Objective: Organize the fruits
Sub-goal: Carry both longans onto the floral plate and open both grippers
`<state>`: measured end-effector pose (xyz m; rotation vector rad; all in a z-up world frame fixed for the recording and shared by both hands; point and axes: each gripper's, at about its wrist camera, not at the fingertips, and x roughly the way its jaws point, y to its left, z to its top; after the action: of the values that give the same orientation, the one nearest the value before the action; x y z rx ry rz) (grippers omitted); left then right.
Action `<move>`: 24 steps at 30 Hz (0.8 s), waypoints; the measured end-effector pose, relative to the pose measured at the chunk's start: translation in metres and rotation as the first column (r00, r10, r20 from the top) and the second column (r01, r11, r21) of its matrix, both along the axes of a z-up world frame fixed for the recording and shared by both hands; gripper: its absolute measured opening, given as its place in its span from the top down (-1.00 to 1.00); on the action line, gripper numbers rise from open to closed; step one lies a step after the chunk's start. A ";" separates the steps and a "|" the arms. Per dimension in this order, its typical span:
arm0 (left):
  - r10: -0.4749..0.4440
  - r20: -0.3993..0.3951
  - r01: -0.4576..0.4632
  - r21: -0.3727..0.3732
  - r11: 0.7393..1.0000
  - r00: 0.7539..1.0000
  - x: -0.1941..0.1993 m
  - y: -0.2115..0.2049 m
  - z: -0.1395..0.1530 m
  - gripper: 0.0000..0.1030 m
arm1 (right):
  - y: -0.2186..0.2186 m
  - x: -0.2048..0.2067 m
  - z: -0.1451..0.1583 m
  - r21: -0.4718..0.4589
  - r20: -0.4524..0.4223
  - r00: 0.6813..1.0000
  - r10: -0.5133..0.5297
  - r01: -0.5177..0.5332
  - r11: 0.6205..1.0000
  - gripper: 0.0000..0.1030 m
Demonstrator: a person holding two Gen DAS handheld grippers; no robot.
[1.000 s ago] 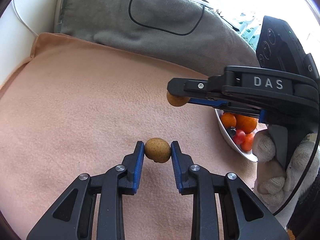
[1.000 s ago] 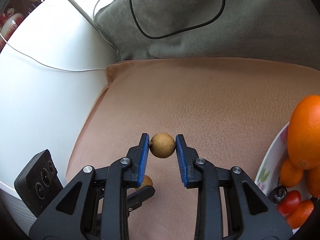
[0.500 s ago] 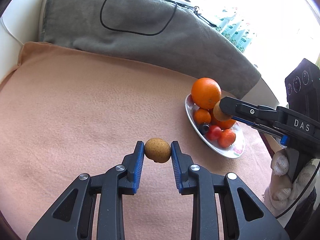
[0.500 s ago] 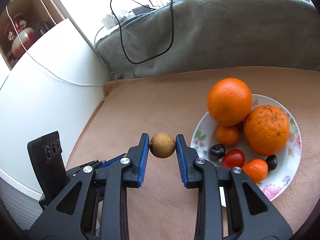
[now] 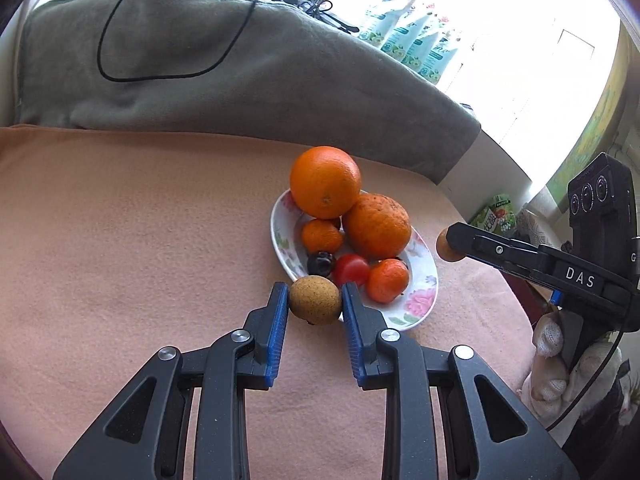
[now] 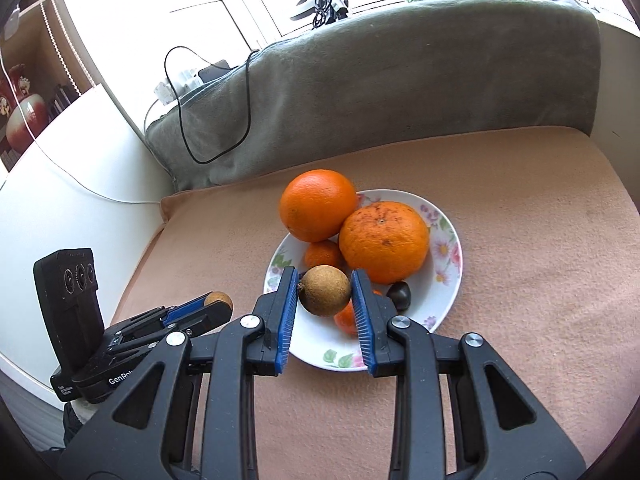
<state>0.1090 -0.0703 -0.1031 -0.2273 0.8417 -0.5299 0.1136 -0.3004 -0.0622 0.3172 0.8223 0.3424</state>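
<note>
A small brown speckled fruit (image 5: 315, 299) is pinched between the blue pads of the left gripper (image 5: 315, 304), the jaws nearly closed and pressed against both sides of it. It is held in the air at the near edge of the flowered plate (image 5: 424, 280), just in front of the fruit heaped there. A second brown fruit (image 6: 325, 290), much the same in colour and size, is clamped in the right gripper (image 6: 325, 300), jaws likewise drawn in tight on it, and in the right wrist view it is seen hanging over the near half of the plate.

On the plate, a large smooth orange (image 6: 318, 205) is stacked at the far left, touching a rougher, spotted orange (image 6: 384, 242) beside it. A small mandarin (image 5: 322, 236) is tucked below them, a red tomato (image 5: 352, 270) and another mandarin (image 5: 388, 281) are seen nearer the front, and two dark little fruits (image 5: 320, 263) are lodged among them.

The plate is set on a peach-coloured cloth (image 5: 120, 240). Behind it a grey blanket (image 6: 400, 80) is draped, with a black cable (image 5: 108, 56) looped across it. In the left wrist view the right gripper is seen from the side, out to the right of the plate, gripped by a white-gloved hand (image 5: 560, 340).
</note>
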 end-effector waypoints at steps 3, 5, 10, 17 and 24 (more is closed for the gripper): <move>-0.023 0.004 0.023 0.004 1.000 1.000 0.000 -0.011 0.001 0.50 | -0.012 -0.003 -0.003 -0.014 -0.005 1.000 -0.023 0.023 1.000 0.44; -0.033 0.006 0.033 0.009 0.999 0.999 0.001 -0.018 0.001 0.50 | -0.017 -0.002 -0.005 -0.028 -0.009 0.999 -0.033 0.033 0.999 0.44; -0.050 0.003 0.050 0.024 0.998 0.999 0.005 -0.031 -0.001 0.50 | -0.025 -0.002 -0.012 -0.033 -0.022 0.999 -0.047 0.046 0.998 0.44; -0.064 0.016 0.063 0.055 0.996 0.998 0.006 -0.041 0.001 0.50 | -0.028 0.001 -0.025 -0.029 -0.052 0.998 -0.045 0.043 0.999 0.44; -0.070 0.021 0.068 0.069 0.995 0.997 0.006 -0.045 0.001 0.50 | -0.025 0.004 -0.030 -0.040 -0.064 0.997 -0.038 0.035 0.999 0.44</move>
<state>0.1151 -0.1156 -0.1021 -0.1298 0.8455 -0.5664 0.1173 -0.3255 -0.0924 0.3077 0.8849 0.2828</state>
